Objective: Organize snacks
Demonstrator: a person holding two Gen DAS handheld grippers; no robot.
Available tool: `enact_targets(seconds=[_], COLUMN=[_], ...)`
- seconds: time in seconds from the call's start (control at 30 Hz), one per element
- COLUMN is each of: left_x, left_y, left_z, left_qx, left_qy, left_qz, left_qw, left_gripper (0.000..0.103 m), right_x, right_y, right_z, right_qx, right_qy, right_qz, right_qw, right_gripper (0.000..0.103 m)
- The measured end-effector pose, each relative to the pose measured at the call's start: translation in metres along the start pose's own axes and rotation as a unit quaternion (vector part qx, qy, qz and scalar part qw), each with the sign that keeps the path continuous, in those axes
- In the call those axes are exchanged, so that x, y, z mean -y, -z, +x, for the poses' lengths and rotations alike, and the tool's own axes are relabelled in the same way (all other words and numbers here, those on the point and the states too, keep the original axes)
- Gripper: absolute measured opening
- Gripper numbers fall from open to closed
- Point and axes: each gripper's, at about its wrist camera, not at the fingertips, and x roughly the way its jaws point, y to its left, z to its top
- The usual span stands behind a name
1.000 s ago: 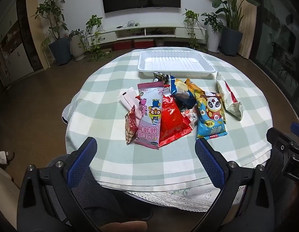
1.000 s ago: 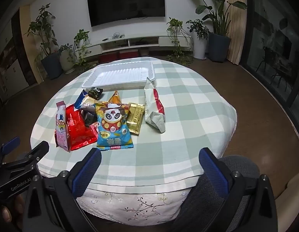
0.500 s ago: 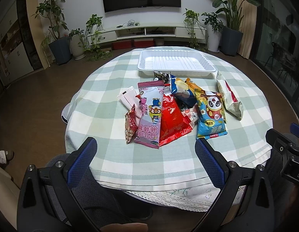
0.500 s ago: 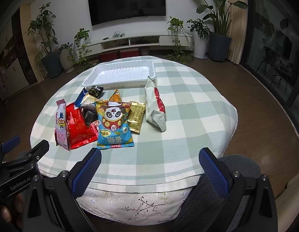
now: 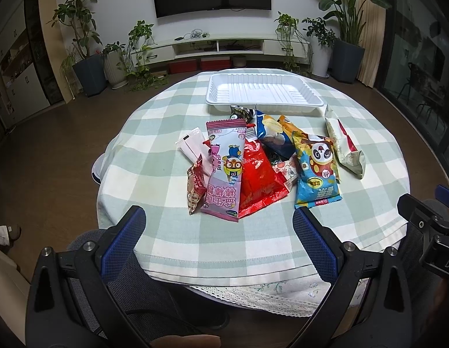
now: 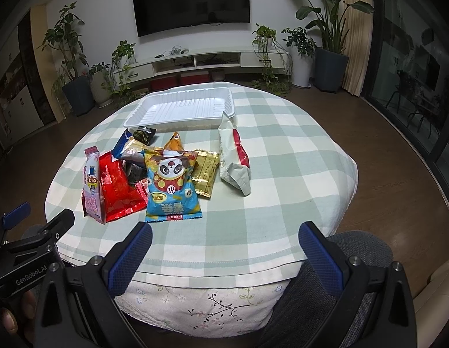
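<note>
Spread wide, blue pads apart, nothing between them: left gripper (image 5: pixel 220 246) low at the near edge of the round table (image 5: pixel 154 179), right gripper (image 6: pixel 224 256) likewise wide and empty, also short of the cloth. Both well apart from every packet. Heaped mid-table, overlapping: pink packet (image 5: pixel 225 171) on a red packet (image 5: pixel 260 177), panda packet (image 6: pixel 170 182) beside them, gold packet (image 6: pixel 206 172) tucked just under its right edge. White-and-red packet (image 6: pixel 234 159) lying apart to the right. White tray (image 6: pixel 183 109) beyond the heap, at the far side, bare inside. Potted plants (image 6: pixel 66 66) and a wall television (image 6: pixel 191 1) behind. Grey chair back below the table edge.
</note>
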Motion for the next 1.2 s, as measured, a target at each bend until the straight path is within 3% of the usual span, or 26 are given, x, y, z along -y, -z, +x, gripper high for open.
enact_targets(seconds=[1.2], left_x=[0.0017], left_y=[0.0043], left_z=[0.0021], left_qx=[-0.003], left_qy=[0.001], left_qz=[0.001], left_qw=[1.0000], left_gripper=[0.103], right_x=[-0.0002], right_y=[0.0012], right_z=[0.0010], right_qx=[-0.002], right_qy=[0.001], right_qz=[0.000], right_qw=[1.000], right_gripper=[0.103])
